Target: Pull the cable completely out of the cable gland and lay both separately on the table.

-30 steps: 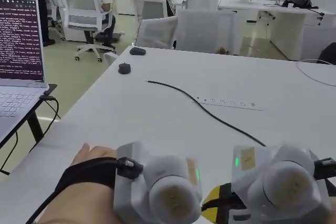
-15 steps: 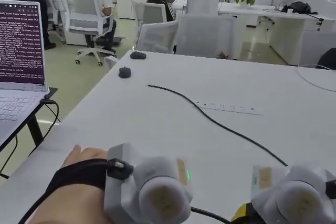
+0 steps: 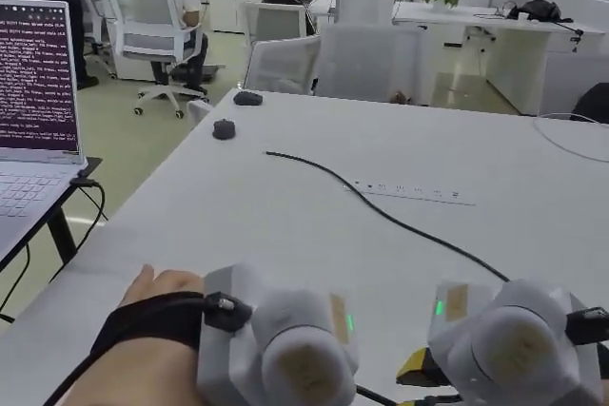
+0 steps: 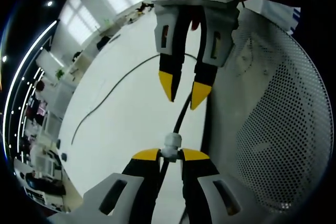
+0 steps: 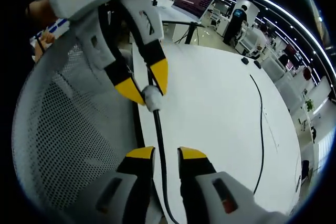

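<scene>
In the left gripper view a white cable gland [image 4: 171,144] sits pinched between the yellow tips of my left gripper [image 4: 170,155]. The black cable [image 4: 181,116] leaves the gland and passes between the parted tips of my right gripper [image 4: 184,90], which faces it. In the right gripper view the cable [image 5: 157,129] runs through the gap of my right gripper [image 5: 166,154], close to one finger, up to the gland [image 5: 151,98] held by the left gripper [image 5: 150,93]. In the head view both grippers [image 3: 285,349] [image 3: 509,349] hover at the table's near edge, and the cable [image 3: 381,213] trails across the white table [image 3: 238,216].
A laptop [image 3: 33,92] stands on a side table at the left. Two black mice [image 3: 224,128] [image 3: 248,98] lie at the far left of the table, and a white power strip [image 3: 409,193] lies mid-table. A white mesh chair back [image 4: 273,129] is close behind the grippers. People sit at desks beyond.
Half a second ago the right gripper had drawn away to the right and lower; now it is back closer to the left gripper. The left gripper still holds the gland.
</scene>
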The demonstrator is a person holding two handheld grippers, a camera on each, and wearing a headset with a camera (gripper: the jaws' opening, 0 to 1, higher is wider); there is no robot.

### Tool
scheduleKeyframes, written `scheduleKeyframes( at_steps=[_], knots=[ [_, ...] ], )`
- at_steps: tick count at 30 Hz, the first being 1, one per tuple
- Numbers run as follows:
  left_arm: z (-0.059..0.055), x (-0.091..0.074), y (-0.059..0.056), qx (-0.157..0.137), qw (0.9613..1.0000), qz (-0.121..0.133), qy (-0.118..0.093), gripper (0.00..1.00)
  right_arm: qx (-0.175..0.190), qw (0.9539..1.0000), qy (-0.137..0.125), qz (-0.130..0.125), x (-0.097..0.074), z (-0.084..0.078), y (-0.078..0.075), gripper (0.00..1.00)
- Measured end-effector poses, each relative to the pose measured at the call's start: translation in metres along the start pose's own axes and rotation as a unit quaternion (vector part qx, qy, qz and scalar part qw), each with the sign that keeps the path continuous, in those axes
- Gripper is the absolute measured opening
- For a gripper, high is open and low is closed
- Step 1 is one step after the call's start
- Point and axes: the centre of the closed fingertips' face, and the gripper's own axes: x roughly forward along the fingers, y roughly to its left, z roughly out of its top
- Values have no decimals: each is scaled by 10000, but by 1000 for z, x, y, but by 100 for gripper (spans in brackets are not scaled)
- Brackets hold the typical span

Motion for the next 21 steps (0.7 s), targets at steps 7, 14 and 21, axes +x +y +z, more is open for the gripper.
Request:
scheduleKeyframes(
  at_steps=[7,14,21],
  knots=[
    [4,-1,-2,16,10000,-9,-58,16,-364,9991,-224,14,4,22,4,13],
    [5,-3,0,-47,9999,20,-130,16,-385,9991,-150,92,6,15,5,3],
    [2,-2,5,-98,9998,67,-131,16,-341,9994,77,10,5,-3,-2,3]
  ],
)
